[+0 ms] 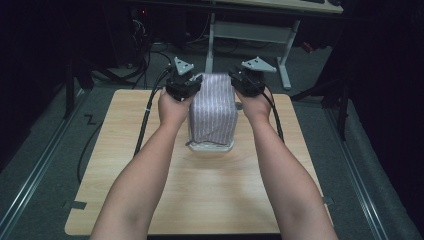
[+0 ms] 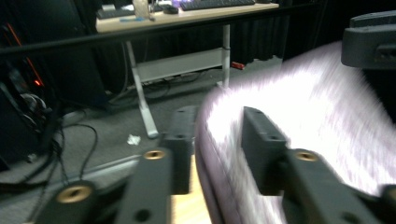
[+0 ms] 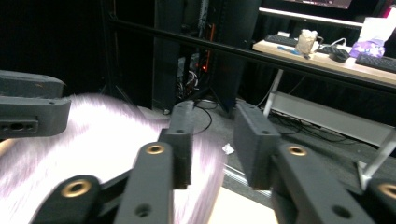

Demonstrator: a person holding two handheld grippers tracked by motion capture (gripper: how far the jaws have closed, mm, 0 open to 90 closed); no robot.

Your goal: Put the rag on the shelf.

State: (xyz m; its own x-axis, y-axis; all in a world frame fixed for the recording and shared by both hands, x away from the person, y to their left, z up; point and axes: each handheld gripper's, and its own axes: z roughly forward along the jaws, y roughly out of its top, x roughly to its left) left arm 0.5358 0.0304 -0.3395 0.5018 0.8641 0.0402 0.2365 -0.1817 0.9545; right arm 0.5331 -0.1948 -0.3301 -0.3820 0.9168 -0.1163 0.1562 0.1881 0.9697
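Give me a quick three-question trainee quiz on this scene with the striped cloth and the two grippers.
1. True or false: the striped cloth lies crumpled on the floor.
2. The table has a top of: A glass, B wood, C bare metal.
3. Fill in: the jaws of the left gripper and the right gripper stand ____.
Key: 1 false, it drapes over something raised on the table; 2 B; 3 open.

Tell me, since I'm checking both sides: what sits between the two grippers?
In the high view, the striped cloth cover draped over a white box stands between the left gripper and the right gripper.
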